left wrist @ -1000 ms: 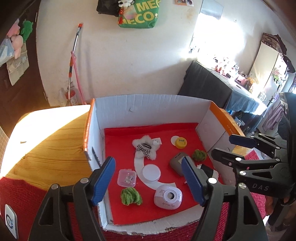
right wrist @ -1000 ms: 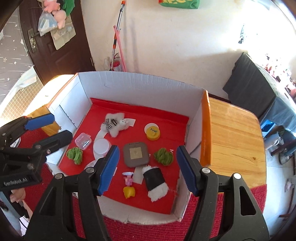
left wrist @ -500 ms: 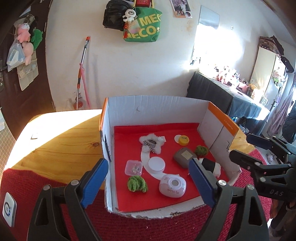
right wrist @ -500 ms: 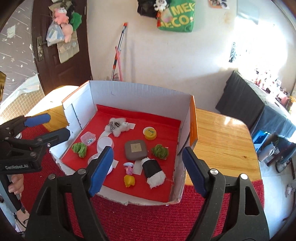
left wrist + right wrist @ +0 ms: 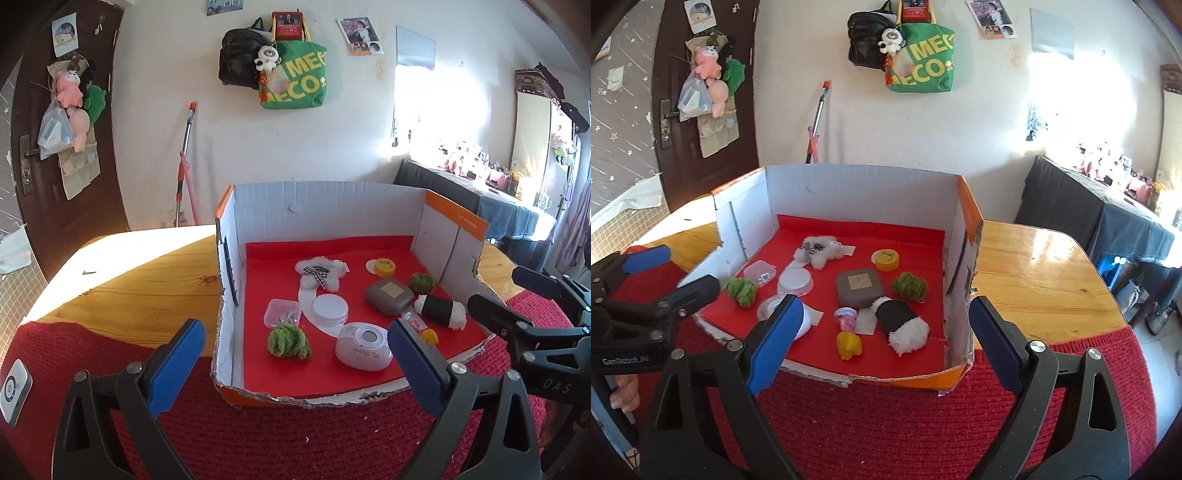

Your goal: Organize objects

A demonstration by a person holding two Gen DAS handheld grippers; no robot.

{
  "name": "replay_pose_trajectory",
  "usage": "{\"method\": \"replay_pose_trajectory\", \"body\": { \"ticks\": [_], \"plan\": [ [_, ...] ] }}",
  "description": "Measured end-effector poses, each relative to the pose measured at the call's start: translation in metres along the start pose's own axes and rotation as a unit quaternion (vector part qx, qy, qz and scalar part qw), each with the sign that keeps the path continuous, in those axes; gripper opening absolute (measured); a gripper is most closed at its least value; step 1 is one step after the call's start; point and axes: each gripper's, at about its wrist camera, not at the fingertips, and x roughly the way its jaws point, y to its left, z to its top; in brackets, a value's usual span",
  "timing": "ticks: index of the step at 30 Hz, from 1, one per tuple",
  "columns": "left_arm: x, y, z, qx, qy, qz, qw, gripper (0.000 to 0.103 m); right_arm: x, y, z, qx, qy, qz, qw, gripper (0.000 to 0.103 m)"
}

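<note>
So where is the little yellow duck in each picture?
Left wrist view: the yellow duck sits low right of centre, near the box's front edge.
Right wrist view: it sits low centre.
Shared landmark: the black-and-white plush roll lies just beside it.

Red liner (image 5: 369, 251) in white, orange-edged box (image 5: 332, 199); green pompoms (image 5: 289, 341); yellow cap (image 5: 384, 266); blue-padded black left claw (image 5: 295, 365).

Two black plastic grippers, left gripper (image 5: 295, 354) and right gripper (image 5: 882, 328), each with triangular cut-out arms, silver screws at the joints and blue rubber pads (image 5: 417, 365) on the fingers. White lettering on each body, partly readable. Jaws opening, nothing between.
</note>
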Motion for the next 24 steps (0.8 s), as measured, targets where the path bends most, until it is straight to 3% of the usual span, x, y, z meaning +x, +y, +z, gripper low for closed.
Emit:
{"method": "replay_pose_trajectory", "body": {
  "ticks": [14,24],
  "plan": [
    [0.018,-0.002,-0.009,0.010,-0.014,0.032,0.9993,0.103,0.025,-0.010,-0.010,0.019,-0.004,-0.006,1.000,0.092],
    [0.023,-0.001,-0.010,0.009,0.001,0.022,0.9997,0.103,0.032,-0.007,-0.011,0.011,0.012,-0.007,1.000,0.092]
  ]
}}
